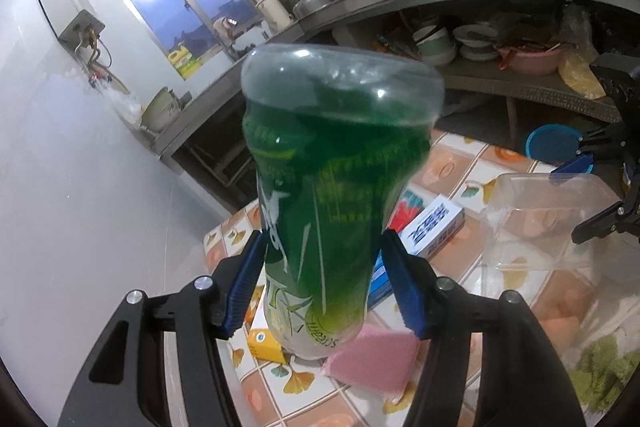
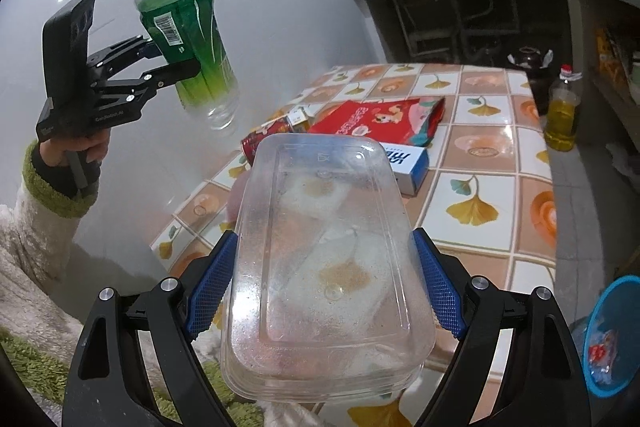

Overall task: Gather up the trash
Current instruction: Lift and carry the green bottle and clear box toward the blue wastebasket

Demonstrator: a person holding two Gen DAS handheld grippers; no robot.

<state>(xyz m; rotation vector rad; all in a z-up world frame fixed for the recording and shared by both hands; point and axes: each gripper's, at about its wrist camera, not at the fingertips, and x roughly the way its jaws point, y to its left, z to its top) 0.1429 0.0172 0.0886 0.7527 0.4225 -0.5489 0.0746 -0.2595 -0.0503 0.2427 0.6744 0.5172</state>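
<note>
You are wearing a fuzzy cream sleeve (image 2: 28, 227) with a green cuff (image 2: 52, 193) behind the left claw (image 2: 170, 61); both black claws are showing blue ribbed pads (image 2: 210, 291) and silver screws (image 2: 170, 283).

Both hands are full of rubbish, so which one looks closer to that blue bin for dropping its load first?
Probably the right: its hand-held gripper holds the clear plastic container with the blue bin close by its side, while the left hand-held gripper holds the green bottle raised on the far side.

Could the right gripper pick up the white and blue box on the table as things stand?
Probably not. The right gripper is already clamped on a clear plastic food container, which fills its jaws and lies between them and the white and blue box.
</note>
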